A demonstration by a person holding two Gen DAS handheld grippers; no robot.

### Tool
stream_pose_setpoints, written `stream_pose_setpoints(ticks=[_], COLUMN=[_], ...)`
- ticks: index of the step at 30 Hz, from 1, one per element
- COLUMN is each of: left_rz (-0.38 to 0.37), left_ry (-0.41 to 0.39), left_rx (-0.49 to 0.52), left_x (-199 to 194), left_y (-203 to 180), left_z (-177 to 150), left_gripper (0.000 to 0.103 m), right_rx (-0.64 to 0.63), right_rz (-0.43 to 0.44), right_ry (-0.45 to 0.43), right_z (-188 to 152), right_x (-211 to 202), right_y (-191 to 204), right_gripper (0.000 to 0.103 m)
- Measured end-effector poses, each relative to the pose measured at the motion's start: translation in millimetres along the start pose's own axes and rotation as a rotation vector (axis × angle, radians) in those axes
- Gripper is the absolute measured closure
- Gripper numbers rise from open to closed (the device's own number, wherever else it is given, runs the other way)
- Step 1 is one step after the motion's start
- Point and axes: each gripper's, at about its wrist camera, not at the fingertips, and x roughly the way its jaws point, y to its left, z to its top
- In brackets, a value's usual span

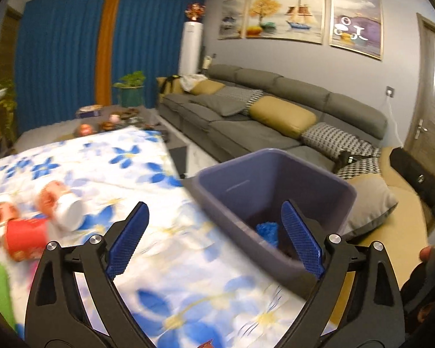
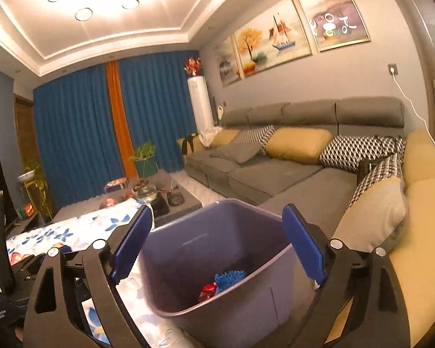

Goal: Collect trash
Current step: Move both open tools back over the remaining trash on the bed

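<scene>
Both the left tongs (image 1: 214, 240) and right tongs (image 2: 217, 243) are held released and empty. A blue scrap (image 2: 229, 279) and a red wrapper (image 2: 207, 291) are seen inside the bin (image 2: 188, 249), with cups (image 1: 58, 211) at nine o'clock on the worktop (image 1: 165, 249).

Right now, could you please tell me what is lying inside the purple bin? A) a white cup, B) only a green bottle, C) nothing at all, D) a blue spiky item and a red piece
D: the right wrist view looks into the purple bin and shows a blue spiky item with a red piece beside it at the bottom.
</scene>
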Motion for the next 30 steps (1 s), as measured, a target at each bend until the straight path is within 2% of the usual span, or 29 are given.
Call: stream_pose_setpoints(ticks=[3,7,12,15,22,27,30], left_rz=[0.056,0.134,0.267,0.365,0.521,0.579,0.58], left_ry=[-0.014,-0.032,-0.069,-0.08,-0.099,-0.118,-0.119], left_rx=[-0.013,-0.049,-0.099,-0.123,-0.201,-0.238,-0.27], left_x=[-26,-60,-105,-129,-185,-211,-220], left_y=[15,44,92,124,188,219,231], left_z=[-8,-14,-28,-39,-67,-83,-90], left_gripper=[0.012,0.012,0.012,0.012,0.012,0.012,0.012], right_rx=[-0.03,-0.053,-0.079,-0.11,-0.186,-0.27,-0.315], right_rz=[0.044,0.103,0.174,0.237,0.34,0.378,0.387], right_ry=[-0.016,-0.011,0.008,0.046,0.153,0.264,0.321], right_z=[-4,-9,-16,-25,-58,-86,-103], right_x=[-14,-23,-33,-33,-27,-11,-5], right_y=[16,40,75,104,173,216,234], right_gripper=[0.006,0.006,0.006,0.006,0.006,0.013,0.026])
